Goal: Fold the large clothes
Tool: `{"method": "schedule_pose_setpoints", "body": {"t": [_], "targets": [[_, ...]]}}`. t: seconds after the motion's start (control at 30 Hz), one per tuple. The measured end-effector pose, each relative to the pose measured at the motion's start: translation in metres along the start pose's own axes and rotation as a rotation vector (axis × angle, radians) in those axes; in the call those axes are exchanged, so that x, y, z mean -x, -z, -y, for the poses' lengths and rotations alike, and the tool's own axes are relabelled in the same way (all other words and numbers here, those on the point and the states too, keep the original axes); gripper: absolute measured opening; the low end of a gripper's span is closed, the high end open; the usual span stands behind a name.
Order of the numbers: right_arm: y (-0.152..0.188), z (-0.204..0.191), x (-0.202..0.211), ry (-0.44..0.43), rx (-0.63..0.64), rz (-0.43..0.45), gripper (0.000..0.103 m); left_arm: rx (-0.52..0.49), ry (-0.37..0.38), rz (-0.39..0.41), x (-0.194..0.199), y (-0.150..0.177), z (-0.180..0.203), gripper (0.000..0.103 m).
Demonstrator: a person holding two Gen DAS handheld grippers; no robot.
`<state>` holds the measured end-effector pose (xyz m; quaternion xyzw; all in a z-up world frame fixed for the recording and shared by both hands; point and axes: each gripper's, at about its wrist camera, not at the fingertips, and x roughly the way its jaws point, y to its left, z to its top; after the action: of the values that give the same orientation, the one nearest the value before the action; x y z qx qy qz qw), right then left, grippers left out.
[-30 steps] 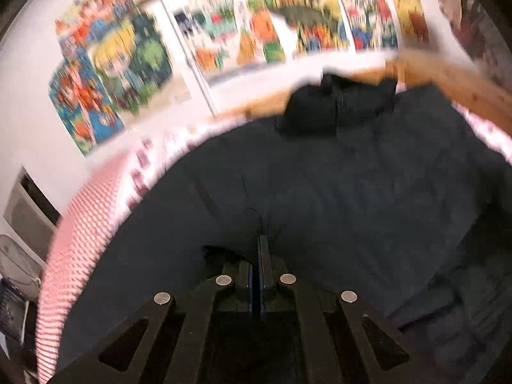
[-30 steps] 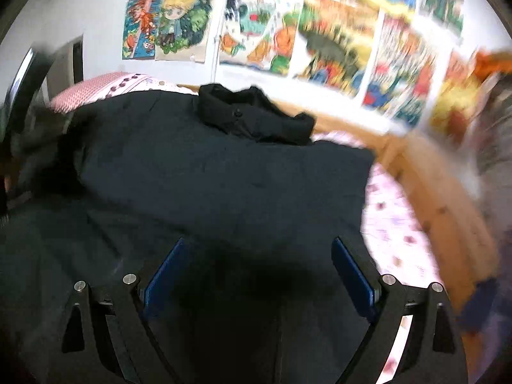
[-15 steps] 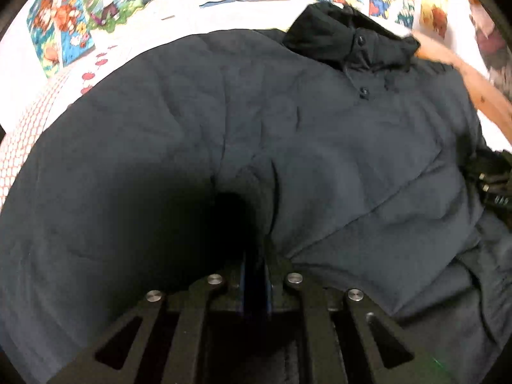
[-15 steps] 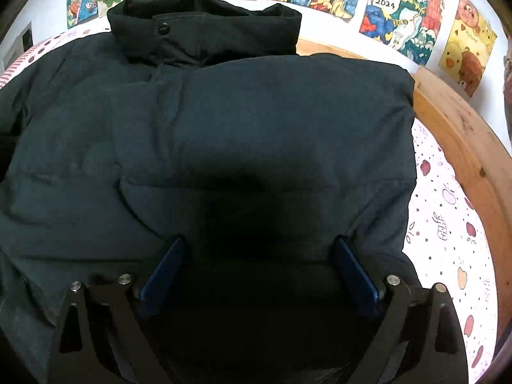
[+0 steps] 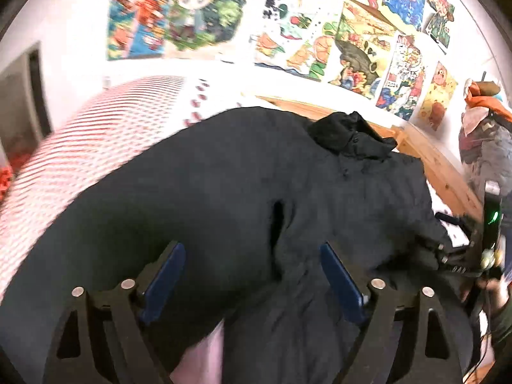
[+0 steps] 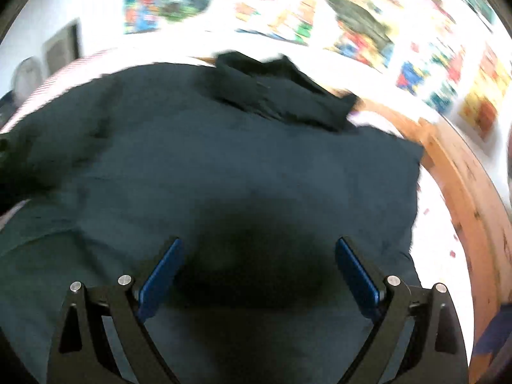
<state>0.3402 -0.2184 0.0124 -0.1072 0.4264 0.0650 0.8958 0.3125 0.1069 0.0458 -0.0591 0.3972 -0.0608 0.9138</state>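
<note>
Our left tool (image 5: 252, 275) had just opened wide, releasing the dark padded fabric jacket (image 5: 240, 192) at twelve o'clock; our right tool (image 6: 259, 272) gaped empty.

Left wrist view: close above dark jacket (image 5: 224, 192), aimed steeply down and forward along left gripper (image 5: 252, 272), toward collar (image 5: 348, 137) and poster wall (image 5: 320, 48). Right wrist view: same downward tilt past right gripper (image 6: 259, 265), blurred. Shared: jacket, collar, posters, wooden bed frame (image 6: 464, 185).
</note>
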Motion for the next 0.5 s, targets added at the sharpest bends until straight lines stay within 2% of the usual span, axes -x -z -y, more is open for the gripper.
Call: {"method": "schedule_pose_setpoints", "body": {"t": [0.1,0.2,0.27,0.37,0.5], "targets": [[-0.014,-0.032,0.022,-0.102,0.065,0.029,0.093,0.031,-0.028,0.001,0.035,0.029,-0.018,0.09],[-0.024,-0.063,0.041,-0.174,0.123,0.055,0.093,0.112,-0.069,-0.022,0.061,0.062,-0.04,0.091],[-0.029,-0.083,0.046,-0.187,0.163,0.06,0.093,0.177,-0.089,-0.071,0.066,0.081,-0.055,0.091],[-0.034,-0.11,0.04,-0.198,0.207,0.036,0.093,0.309,-0.044,-0.123,0.068,0.105,-0.08,0.091],[-0.038,-0.135,0.004,-0.173,0.208,-0.06,0.093,0.498,-0.021,-0.096,0.071,0.129,-0.113,0.091]]}}
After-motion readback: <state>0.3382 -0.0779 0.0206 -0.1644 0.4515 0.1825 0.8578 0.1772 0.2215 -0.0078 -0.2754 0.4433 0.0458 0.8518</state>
